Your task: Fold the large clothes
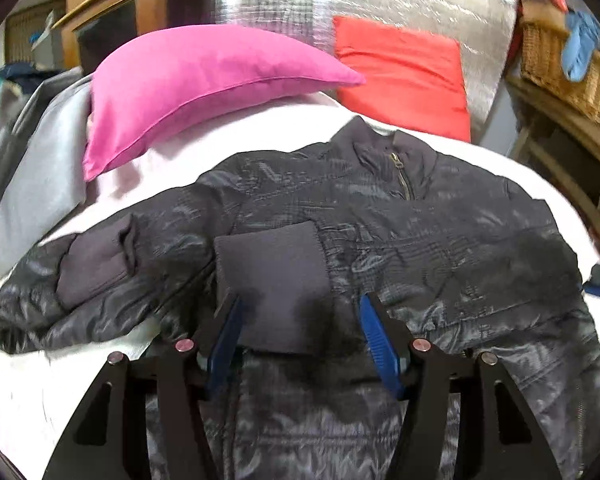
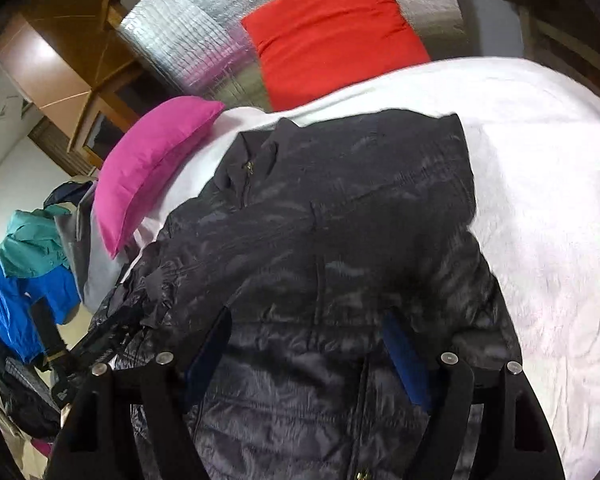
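A dark, shiny quilted jacket (image 1: 400, 216) lies spread face up on a bed covered with a white bedspread (image 2: 540, 184), its collar and zip toward the pillows. One sleeve is folded inward so that its matte knit cuff (image 1: 272, 276) rests on the chest panel; the other sleeve trails out toward the bed's edge on the left of the left wrist view. The left tool (image 1: 300, 320) hangs over the jacket with its jaws standing apart on either side of that cuff, the blue pads (image 1: 380, 344) clear of the cloth as far as the view shows, gripping nothing. The right tool (image 2: 312, 344) is over the lower body of the jacket, its jaws wide and empty, though blur makes it hard to say whether the tips touch the fabric. A pink pillow (image 1: 204, 88) sits just beyond the jacket's shoulder, a red pillow (image 2: 332, 28) farther back against a silver quilted headboard (image 2: 188, 36). Other garments, blue and teal (image 2: 28, 272), are piled beside the bed.
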Motion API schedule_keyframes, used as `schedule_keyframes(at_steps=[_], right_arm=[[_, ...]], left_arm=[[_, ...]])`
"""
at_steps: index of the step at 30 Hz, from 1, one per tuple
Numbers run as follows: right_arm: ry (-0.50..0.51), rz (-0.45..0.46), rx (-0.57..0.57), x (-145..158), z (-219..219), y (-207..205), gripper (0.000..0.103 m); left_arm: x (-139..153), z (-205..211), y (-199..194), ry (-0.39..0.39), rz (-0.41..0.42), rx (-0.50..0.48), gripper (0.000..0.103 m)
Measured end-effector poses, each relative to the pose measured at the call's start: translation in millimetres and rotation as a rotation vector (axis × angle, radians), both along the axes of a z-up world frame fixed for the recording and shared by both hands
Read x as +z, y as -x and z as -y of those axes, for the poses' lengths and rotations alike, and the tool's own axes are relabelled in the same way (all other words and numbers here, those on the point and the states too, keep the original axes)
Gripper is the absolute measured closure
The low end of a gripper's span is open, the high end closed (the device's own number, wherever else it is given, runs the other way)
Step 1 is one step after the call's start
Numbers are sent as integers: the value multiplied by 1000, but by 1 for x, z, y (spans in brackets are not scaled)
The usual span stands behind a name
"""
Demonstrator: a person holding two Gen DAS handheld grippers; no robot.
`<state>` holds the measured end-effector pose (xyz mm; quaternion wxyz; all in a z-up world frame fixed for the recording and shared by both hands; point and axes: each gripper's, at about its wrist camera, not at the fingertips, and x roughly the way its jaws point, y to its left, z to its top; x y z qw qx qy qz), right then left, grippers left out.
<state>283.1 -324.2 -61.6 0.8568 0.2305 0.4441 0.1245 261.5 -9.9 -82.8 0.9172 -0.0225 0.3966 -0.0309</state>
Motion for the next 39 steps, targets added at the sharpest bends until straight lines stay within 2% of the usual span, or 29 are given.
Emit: schedule_keyframes(at_steps=[4,8,10,11,12,13,15,17,20,22,23,25,26,29,33,36,39], right_arm=[[-30,-11,-9,-6,-3,5,23],[-60,-15,8,-16,-10,-5,23],[-53,-37,0,-31,-13,-16,23],[-48,-60,-4,-41,-13,-22,23],[-52,-80,-7,-49,-13,-26,23],[-60,-73,-18,-51,-12,-27,23],[-47,-71,-15,-44,-14,-27,23],[-22,-44,11,-32,-18,-25,23],[-40,9,10,-15,-19,-24,23],[-46,28,0,-12,-18,-29,23],[-55,11,-7,-17,-18,-34,23],[-49,-102,-13,-43,-18,-52,23],[-64,-126,-17,-50,-17,-55,23],[-93,-72,-29,-35,-16,-47,23],[-37,5,-10,-5,-20,-16,23],[-30,44,3,13,-27,16,23],[-26,75,22,28,-36,52,21]], left_arm=[[5,-13,5,26,19,15,41],[-3,-5,-12,21,9,4,41],[-19,10,-29,-82,-52,1,41],[-28,11,-36,-91,-90,1,41],[-42,10,-45,-68,-142,15,39],[-45,9,-46,-54,-143,22,39],[-40,10,-44,-62,-118,17,39],[-30,3,-40,-13,-84,5,39],[-18,-15,-35,31,-22,57,39],[-21,-16,-39,-1,-35,58,39],[-28,-13,-45,-38,-69,53,39],[-46,-7,-54,-109,-130,60,39],[-51,-7,-57,-112,-142,64,38],[-39,-19,-50,-35,-116,85,39],[-4,-42,-17,57,-16,108,39],[21,-58,16,103,41,99,38],[45,-88,49,122,93,113,32]])
